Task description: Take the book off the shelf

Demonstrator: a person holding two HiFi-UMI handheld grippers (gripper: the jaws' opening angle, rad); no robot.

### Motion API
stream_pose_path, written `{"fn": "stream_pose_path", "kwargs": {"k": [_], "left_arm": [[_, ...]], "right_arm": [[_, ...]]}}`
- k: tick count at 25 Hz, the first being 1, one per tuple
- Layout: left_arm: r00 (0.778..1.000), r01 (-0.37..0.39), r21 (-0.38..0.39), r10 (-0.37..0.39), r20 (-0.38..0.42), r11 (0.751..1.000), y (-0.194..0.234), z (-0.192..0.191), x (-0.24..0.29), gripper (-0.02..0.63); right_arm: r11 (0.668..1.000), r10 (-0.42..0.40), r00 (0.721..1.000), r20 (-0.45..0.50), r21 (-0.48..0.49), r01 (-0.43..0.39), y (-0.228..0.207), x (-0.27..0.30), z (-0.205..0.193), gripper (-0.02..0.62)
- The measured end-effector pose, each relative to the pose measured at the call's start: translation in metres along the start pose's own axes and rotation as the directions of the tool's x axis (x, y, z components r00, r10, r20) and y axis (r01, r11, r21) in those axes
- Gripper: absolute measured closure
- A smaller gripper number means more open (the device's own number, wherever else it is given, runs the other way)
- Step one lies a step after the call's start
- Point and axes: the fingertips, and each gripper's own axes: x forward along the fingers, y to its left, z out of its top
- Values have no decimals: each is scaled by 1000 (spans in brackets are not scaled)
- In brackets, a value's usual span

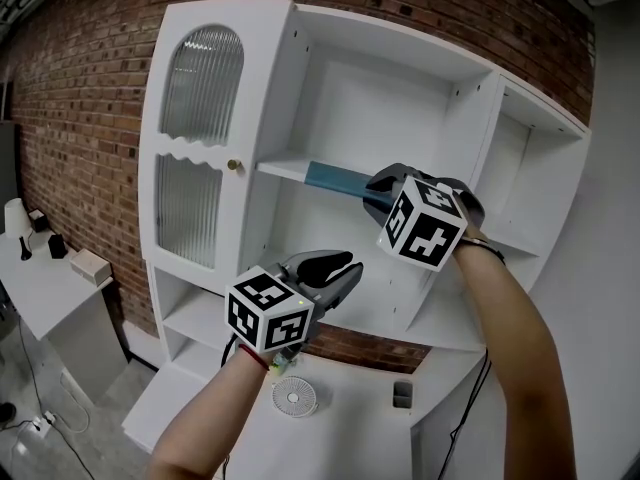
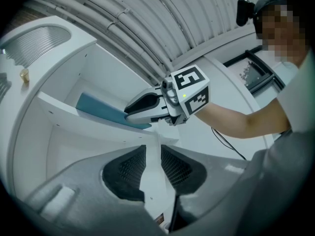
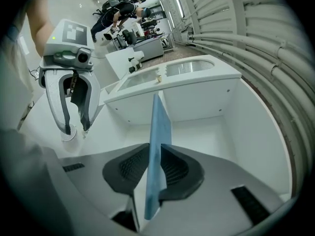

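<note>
A thin blue book (image 1: 335, 178) lies flat on the middle board (image 1: 278, 167) of a white shelf unit, its near end past the board's front edge. My right gripper (image 1: 376, 194) is shut on that end; in the right gripper view the book (image 3: 158, 132) stands edge-on between both pads of the gripper (image 3: 155, 172). My left gripper (image 1: 346, 268) hovers lower and to the left, in front of the compartment below, open with nothing between its fingers. From the left gripper view, the right gripper (image 2: 142, 109) sits at the book (image 2: 103, 111).
A ribbed glass door (image 1: 200, 88) with a brass knob (image 1: 234, 166) closes the unit's left side. On the counter below lie a small round white fan (image 1: 295, 396) and a dark small object (image 1: 402, 395). A white side table (image 1: 45, 293) stands at the left, against the brick wall.
</note>
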Motion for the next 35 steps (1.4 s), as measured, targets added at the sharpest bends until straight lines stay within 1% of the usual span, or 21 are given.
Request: {"fn": "stream_pose_path", "kwargs": {"k": [4,6,8,12,16,23,29,35], "left_arm": [[1000,2,1,-2,-2,1000,0,-1,-2,525],[1000,3,0,-3,-4,1000,0,-2,-2,525],[1000,5,-1,-5,-6,1000,0,-3,-2,525],[1000,7,-2,-7,-6,1000,-1,-4,-2,525],[1000,10,-3,-10,-7,1000,0,-5,-3,525],[1000,8,-5,-9,-14,1000,3,-7,-2,525],[1000,-4,-8,4,-6,1000,9,-5,-3,525],[1000,-2,-14,2,-10,1000,8,-8,-2,525]], "right_arm": [[999,-44,999,14,21,44,0,1,2,482],[998,-60,998,21,20,59,2,3,6,479],[996,-92,996,11,4,92,0,5,9,479],[984,-173,984,-37,-48,171,-4,14,6,479],[970,-228,972,-61,-98,222,-6,20,4,487],[965,-250,966,-66,-96,243,-6,28,3,529],[963,-264,963,-47,-75,260,-7,30,1,538],[949,-309,951,-22,-80,306,-7,28,1,540]]}}
